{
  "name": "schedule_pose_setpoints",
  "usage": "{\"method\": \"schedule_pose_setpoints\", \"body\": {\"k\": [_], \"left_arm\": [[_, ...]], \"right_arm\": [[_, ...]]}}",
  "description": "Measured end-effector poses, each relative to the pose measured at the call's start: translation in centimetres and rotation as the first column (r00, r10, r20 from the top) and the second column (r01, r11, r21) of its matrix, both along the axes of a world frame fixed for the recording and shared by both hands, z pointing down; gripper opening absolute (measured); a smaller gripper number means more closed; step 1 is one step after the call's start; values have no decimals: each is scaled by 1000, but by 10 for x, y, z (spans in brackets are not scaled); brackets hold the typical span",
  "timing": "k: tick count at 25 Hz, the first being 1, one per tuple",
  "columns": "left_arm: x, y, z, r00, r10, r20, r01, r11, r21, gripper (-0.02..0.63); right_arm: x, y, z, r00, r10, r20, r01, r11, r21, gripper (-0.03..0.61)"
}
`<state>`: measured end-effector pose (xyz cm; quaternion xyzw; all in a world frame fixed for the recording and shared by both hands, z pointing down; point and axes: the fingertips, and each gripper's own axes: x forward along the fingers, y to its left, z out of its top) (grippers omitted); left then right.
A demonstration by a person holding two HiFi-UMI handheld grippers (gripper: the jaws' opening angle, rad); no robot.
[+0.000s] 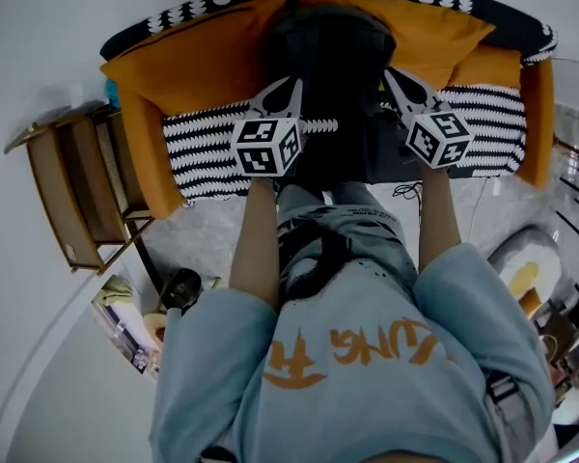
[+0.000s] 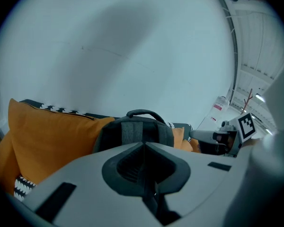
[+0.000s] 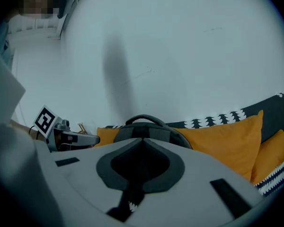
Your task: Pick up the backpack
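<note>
A black backpack (image 1: 326, 61) stands upright on the sofa against the orange cushions (image 1: 188, 61). In the left gripper view the backpack (image 2: 132, 132) shows its grey top with the carry handle (image 2: 144, 113) arched above it. My left gripper (image 1: 291, 87) is shut and empty, held just short of the backpack's left side. My right gripper (image 1: 392, 73) is also shut and empty, close to the bag's right side. From the right gripper view the backpack (image 3: 146, 129) sits straight ahead of the closed right gripper (image 3: 142, 140). The lower part of the bag is hidden behind both grippers.
The sofa has a black-and-white striped cover (image 1: 207, 148) and orange cushions on both sides (image 3: 232, 136). A wooden shelf (image 1: 72, 191) stands to the left of the sofa. Clutter lies on the floor at the lower left (image 1: 135, 316) and right (image 1: 545, 287). A pale wall (image 2: 132, 56) rises behind the sofa.
</note>
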<state>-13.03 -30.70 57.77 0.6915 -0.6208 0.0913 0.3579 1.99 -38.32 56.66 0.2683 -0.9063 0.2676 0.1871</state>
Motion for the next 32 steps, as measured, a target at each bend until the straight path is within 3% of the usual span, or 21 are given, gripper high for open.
{"method": "schedule_pose_setpoints", "body": {"k": [6,8,10,19,28,32], "left_arm": [[-1,-10,16,995,92,-38,-93,995,-30,34],[4,-13,21,986,150,-68,-153,987,-39,129],[8,-18,25,977,200,-68,-203,978,-47,175],[-24,-41,38,986,162,-24,-164,983,-81,233],[-19,-57,64,975,211,-65,-219,965,-146,262],[-11,-62,67,961,250,-115,-264,957,-122,262]], "right_arm": [[-5,-15,19,997,-75,-18,75,997,-26,77],[-8,-20,25,995,-99,-25,98,995,-36,96],[-8,-25,31,992,-122,-37,120,992,-45,112],[-9,-39,52,983,-175,-60,166,977,-132,198],[-27,-45,67,966,-257,-1,250,943,-221,250],[-43,-40,74,950,-313,24,309,918,-251,250]]}}
